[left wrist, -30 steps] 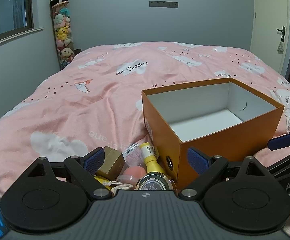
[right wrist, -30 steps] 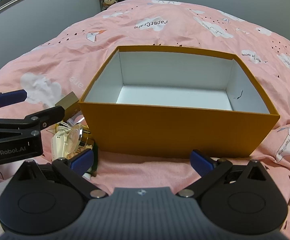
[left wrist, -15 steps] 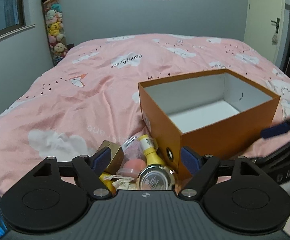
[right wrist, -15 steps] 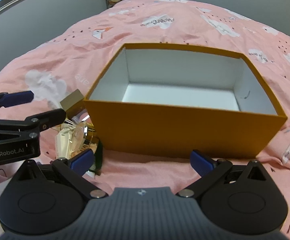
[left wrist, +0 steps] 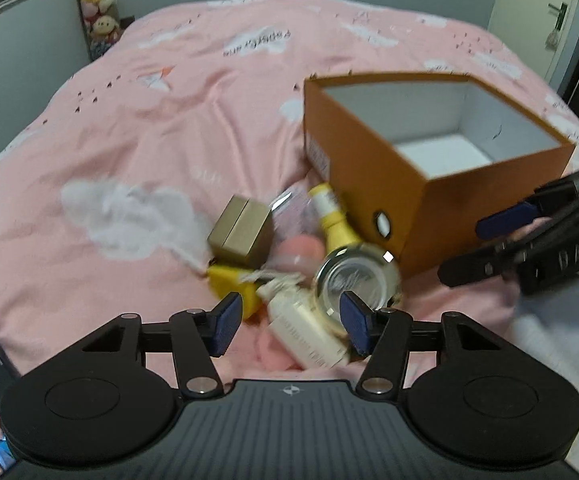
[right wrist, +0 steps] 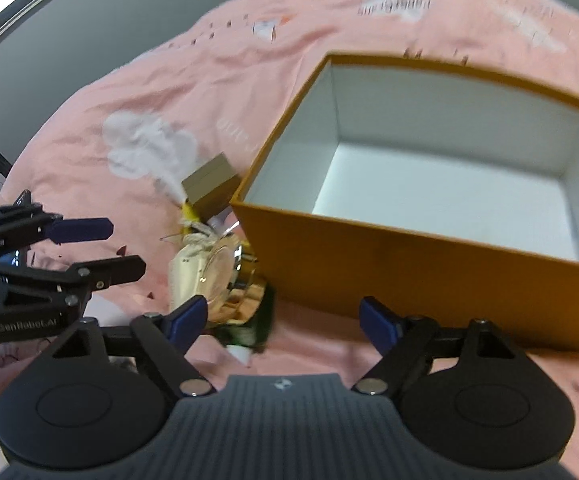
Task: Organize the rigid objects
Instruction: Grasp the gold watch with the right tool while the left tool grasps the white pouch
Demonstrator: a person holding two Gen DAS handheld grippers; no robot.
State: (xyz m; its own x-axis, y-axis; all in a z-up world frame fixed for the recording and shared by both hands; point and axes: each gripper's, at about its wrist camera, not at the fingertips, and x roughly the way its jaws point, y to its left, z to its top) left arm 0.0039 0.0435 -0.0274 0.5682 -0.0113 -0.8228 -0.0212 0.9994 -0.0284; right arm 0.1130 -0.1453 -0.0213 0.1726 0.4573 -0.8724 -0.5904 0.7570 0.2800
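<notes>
Pink bedspread (left wrist: 137,152), whole frame.
Tan cardboard cube (left wrist: 241,232), left of centre.
Cream pouch (left wrist: 301,324), low centre, lies between left gripper (left wrist: 291,322) pads; jaws closing, not pressing.
Round glass-lidded jar (left wrist: 353,280), centre.
Orange box (left wrist: 441,208), right, open-topped, white inside.
Right gripper (right wrist: 281,316), lower right-wrist view, jaws closing on nothing.

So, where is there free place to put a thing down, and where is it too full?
The orange box is bare inside: its white floor holds nothing. The pink bedcover is also free beyond the small brown box, toward the far wall. It is crowded beside the orange box's left wall, where the yellow bottle, the round jar and the cream bottle lie packed together.
</notes>
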